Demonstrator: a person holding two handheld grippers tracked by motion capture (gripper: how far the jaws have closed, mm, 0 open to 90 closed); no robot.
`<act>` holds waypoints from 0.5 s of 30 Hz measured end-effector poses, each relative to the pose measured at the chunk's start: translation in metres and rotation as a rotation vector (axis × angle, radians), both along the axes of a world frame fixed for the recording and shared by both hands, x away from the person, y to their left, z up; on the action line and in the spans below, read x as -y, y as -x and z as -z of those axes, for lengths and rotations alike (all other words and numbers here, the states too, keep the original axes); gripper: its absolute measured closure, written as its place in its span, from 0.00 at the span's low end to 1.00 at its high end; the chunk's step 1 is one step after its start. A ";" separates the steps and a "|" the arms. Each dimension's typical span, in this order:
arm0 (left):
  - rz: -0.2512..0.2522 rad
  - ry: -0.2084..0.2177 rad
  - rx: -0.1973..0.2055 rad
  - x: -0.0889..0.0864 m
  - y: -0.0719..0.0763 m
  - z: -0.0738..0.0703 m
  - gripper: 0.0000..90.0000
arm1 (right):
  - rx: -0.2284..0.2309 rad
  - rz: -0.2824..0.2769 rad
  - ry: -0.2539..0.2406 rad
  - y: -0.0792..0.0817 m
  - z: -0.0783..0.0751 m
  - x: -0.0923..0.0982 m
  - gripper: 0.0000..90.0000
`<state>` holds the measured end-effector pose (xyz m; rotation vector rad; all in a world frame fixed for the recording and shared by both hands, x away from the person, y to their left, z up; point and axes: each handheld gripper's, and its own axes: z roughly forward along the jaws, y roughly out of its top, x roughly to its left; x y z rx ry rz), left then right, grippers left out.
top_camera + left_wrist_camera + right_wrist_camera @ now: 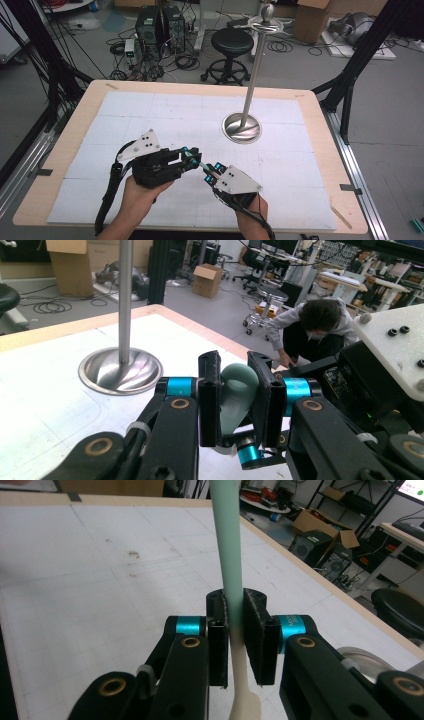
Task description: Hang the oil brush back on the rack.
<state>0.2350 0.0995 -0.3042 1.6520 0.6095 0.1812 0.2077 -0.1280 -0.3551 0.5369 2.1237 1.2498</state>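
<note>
My left gripper (235,400) clamps the green spoon (236,392) at lower centre. My right gripper (236,635) pinches its handle, mid-frame.

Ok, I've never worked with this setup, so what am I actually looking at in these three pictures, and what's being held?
No robot here: a person holds a two-fingered tool in each hand. The high view looks down on the table from above, with the left gripper and right gripper meeting near its front edge. The other two pictures come from cameras riding on each gripper, looking along its black fingers. On the white gridded mat stands a metal stand, a tall pole on a round base. Both grippers are closed on one pale green utensil: the left on its rounded end, the right on its slim handle.
</note>
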 end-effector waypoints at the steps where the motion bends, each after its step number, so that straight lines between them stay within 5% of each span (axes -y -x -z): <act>1: 0.014 -0.001 0.005 0.000 0.000 0.000 0.84 | 0.000 -0.014 0.009 0.000 0.000 0.000 0.91; 8: 0.028 0.095 0.162 -0.025 0.000 0.002 0.48 | -0.077 -0.117 -0.068 -0.003 -0.002 0.010 0.92; 10: 0.030 0.119 0.163 -0.036 -0.001 0.005 0.44 | -0.117 -0.146 -0.123 -0.006 -0.002 0.017 0.92; 15: 0.009 0.100 0.177 -0.065 0.001 0.020 0.42 | -0.176 -0.206 -0.202 -0.016 -0.003 0.032 0.93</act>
